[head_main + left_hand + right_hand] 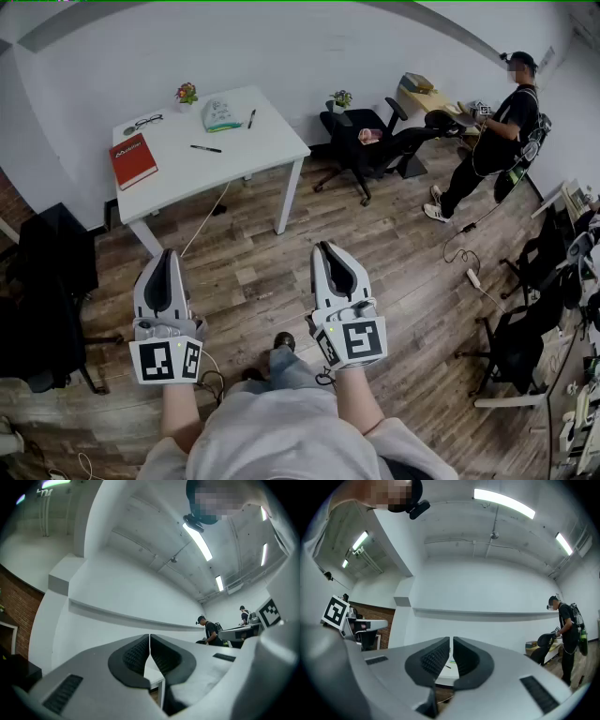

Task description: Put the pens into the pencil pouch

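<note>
A white table (253, 150) stands across the room at the upper left of the head view. On it lie a pale green-and-white pencil pouch (221, 114), one black pen (251, 118) just right of the pouch, and a second black pen (206, 148) nearer the table's middle. My left gripper (169, 253) and right gripper (324, 246) are held low in front of my body over the wooden floor, well short of the table. Both are shut with nothing in them. Past the right gripper (451, 639) a strip of the table (443, 677) shows. The left gripper (149, 637) points up at the wall.
A red book (133, 159), glasses (147, 120) and a small flower pot (187, 94) share the table. Black office chairs (361, 141) and a person (497, 141) stand at the back right. A power strip with cable (473, 278) lies on the floor; a dark chair (47, 281) is at left.
</note>
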`<action>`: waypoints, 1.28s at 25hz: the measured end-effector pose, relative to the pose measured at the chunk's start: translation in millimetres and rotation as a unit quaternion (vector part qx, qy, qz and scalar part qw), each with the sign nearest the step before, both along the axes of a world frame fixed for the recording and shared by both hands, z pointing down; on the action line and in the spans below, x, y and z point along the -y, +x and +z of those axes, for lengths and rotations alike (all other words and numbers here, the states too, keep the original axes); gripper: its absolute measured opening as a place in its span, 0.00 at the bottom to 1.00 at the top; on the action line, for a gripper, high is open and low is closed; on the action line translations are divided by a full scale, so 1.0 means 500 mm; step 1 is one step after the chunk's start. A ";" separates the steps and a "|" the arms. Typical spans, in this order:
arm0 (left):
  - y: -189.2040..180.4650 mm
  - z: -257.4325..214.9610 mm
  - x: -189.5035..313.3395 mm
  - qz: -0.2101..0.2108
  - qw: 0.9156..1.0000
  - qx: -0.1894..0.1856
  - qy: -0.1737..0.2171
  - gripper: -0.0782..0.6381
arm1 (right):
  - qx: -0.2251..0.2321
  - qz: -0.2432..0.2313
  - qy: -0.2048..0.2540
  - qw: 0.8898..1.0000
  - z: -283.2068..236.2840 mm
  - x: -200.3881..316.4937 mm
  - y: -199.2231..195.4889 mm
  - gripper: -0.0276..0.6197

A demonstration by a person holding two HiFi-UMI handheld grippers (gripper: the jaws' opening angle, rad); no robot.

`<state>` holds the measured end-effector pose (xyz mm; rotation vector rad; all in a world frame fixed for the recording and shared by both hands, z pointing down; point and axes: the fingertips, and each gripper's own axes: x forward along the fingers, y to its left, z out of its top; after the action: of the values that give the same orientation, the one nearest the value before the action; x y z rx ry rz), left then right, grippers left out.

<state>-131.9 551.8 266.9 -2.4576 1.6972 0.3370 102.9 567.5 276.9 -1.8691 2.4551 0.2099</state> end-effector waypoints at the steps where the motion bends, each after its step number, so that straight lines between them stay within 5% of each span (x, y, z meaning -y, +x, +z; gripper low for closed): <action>1: -0.001 0.000 -0.002 0.000 1.000 0.001 0.000 0.15 | 0.000 0.000 0.000 1.000 0.001 -0.002 -0.001 0.11; 23: -0.043 0.015 0.009 -0.008 1.000 0.001 0.003 0.15 | -0.009 -0.022 0.024 0.999 -0.006 0.013 -0.049 0.11; 32: -0.018 0.011 0.093 0.004 1.000 0.007 0.009 0.15 | -0.033 -0.058 0.037 0.997 -0.003 0.122 -0.052 0.11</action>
<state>-140.9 505.1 272.3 -2.4499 1.6718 0.3343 76.7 506.7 275.4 -1.7103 2.5518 0.3559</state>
